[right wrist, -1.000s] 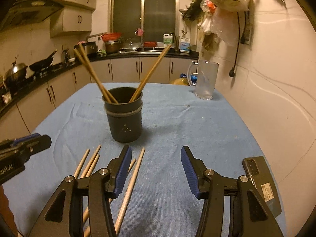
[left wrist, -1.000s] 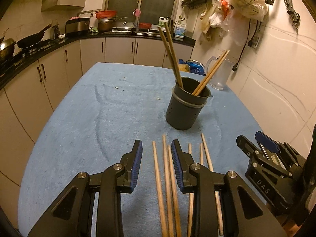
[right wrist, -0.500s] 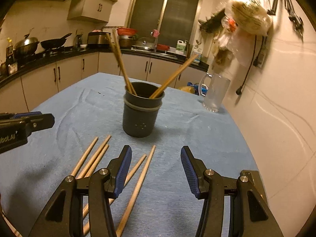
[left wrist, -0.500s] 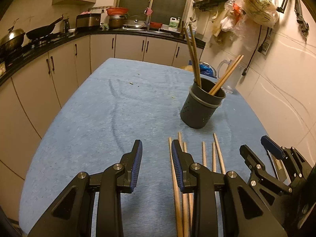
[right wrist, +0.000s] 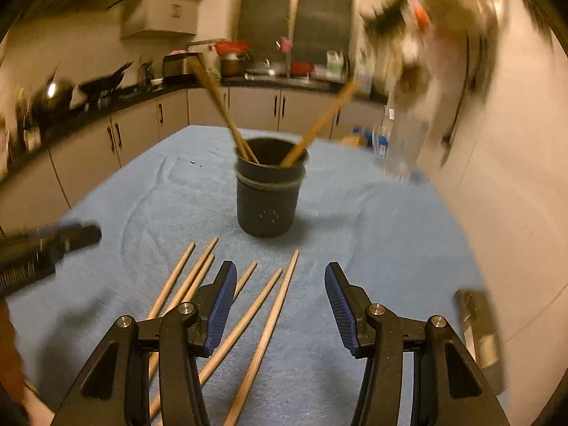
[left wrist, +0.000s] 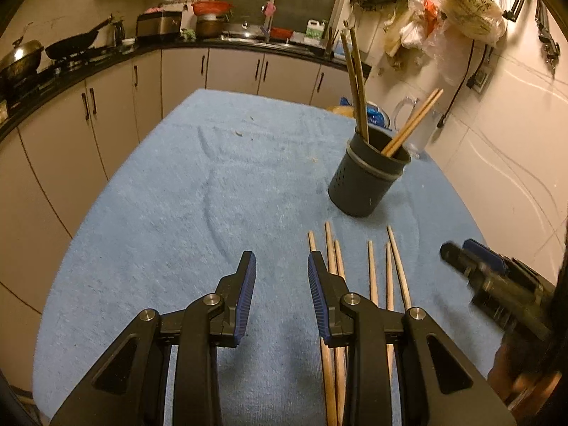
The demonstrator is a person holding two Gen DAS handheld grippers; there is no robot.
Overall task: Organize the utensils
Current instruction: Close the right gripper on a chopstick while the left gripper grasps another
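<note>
We see six loose chopsticks (right wrist: 269, 305) lying before the holder (right wrist: 269, 195), unmoved. Our right gripper (right wrist: 280, 305), empty, has swung over them and is closing; our left gripper (left wrist: 280, 291) stays narrow, empty. Pickup looks imminent.

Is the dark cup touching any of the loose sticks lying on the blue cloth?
Apart. The right wrist view shows bare cloth between the cup and the nearest chopstick tips.
</note>
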